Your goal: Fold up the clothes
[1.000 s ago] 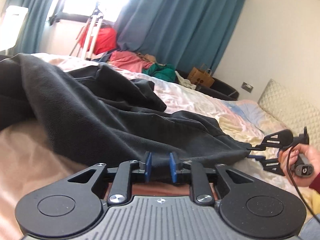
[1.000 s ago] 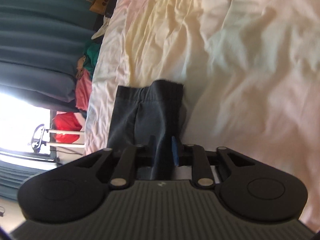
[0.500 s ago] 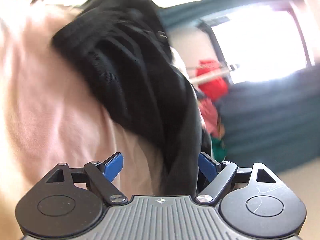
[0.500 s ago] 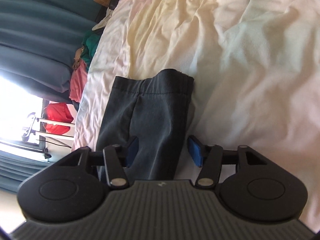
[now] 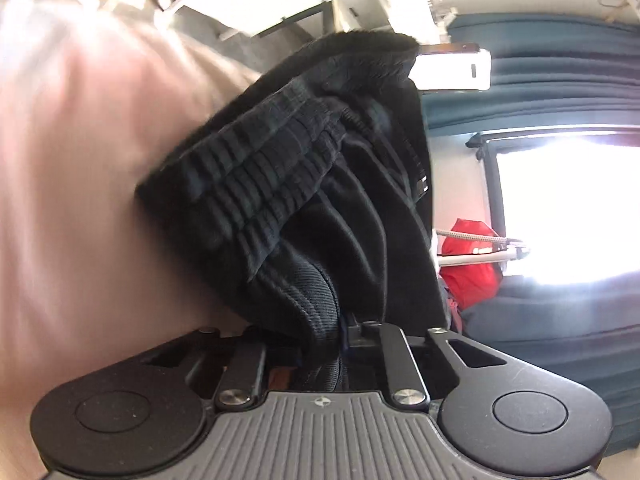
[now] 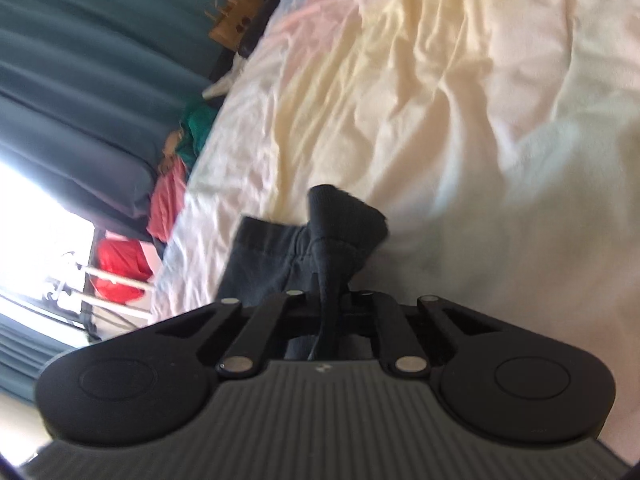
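Observation:
Black trousers (image 5: 320, 200) with a ribbed elastic waistband lie on a pale bed sheet (image 5: 80, 200). My left gripper (image 5: 328, 336) is shut on a fold of the trousers near the waistband; the cloth hides the fingertips. In the right wrist view, my right gripper (image 6: 328, 300) is shut on the cuff end of the trousers (image 6: 340, 224), bunched and raised off the cream sheet (image 6: 460, 100). The pads are hidden by cloth.
Teal curtains (image 6: 80, 60) and a bright window (image 5: 568, 208) lie beyond the bed. A red bag on a stand (image 5: 472, 268) and a pile of pink and green clothes (image 6: 176, 168) sit at the bed's far edge, with a brown paper bag (image 6: 232, 16).
Both grippers opened half a second ago and have shut again on the trousers at new spots. The left moved to the waistband; the right lifted the cuff.

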### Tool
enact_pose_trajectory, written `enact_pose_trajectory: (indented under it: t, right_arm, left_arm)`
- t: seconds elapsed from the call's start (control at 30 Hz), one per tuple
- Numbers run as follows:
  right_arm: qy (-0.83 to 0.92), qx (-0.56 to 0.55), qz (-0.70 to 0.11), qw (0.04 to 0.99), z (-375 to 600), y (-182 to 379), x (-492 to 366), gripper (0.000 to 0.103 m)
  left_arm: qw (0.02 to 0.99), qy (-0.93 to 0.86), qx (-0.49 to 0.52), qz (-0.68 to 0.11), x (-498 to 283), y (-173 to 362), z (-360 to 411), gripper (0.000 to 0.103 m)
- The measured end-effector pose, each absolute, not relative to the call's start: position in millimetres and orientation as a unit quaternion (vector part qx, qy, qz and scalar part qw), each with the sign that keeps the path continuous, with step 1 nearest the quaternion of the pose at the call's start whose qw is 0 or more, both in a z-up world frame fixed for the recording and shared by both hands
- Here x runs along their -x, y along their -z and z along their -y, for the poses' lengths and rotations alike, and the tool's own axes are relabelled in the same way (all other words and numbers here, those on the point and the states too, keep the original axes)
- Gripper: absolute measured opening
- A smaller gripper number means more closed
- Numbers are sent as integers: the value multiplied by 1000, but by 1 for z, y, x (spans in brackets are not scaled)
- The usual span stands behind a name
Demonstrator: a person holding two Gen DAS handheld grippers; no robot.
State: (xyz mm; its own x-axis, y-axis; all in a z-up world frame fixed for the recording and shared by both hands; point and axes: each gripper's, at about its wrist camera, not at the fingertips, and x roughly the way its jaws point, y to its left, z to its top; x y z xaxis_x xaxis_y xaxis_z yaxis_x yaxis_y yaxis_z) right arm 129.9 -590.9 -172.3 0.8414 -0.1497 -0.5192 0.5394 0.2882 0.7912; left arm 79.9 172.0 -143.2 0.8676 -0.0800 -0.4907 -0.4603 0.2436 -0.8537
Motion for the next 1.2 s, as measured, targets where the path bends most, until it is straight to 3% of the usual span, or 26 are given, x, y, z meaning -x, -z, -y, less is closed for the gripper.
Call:
enact_pose_trajectory:
  t: [0.17,0.5,0.77,1.03,1.1,1.13,1.2]
  right_arm:
    - [233,-564,-130,782,602,164,-114,7]
    - [284,-487,-119,817,599,127,-77,7]
    - [322,-437,-263,797,606,156,-73,7]
    - [323,-426,-289,794,599,163,-75,12]
    - [324,-419,-291,797,598,158,-76,20]
    - [323,-415,-293,798,598,155,-77,24]
    - [322,-395,-289,810,594,144,-77,52]
  left_arm:
    - [793,-162,562,-172,-46,84,-202,9]
    - [813,-134,517,-232,17,-9,-262,9]
    - [792,-194,466,-342,49,68,-278,12]
    - [820,-192,405,-356,41,83,-262,24]
    - [829,-185,381,-365,41,76,-257,36]
    - [834,-180,367,-370,42,72,-255,48]
    - [848,-174,335,-372,44,62,-248,60]
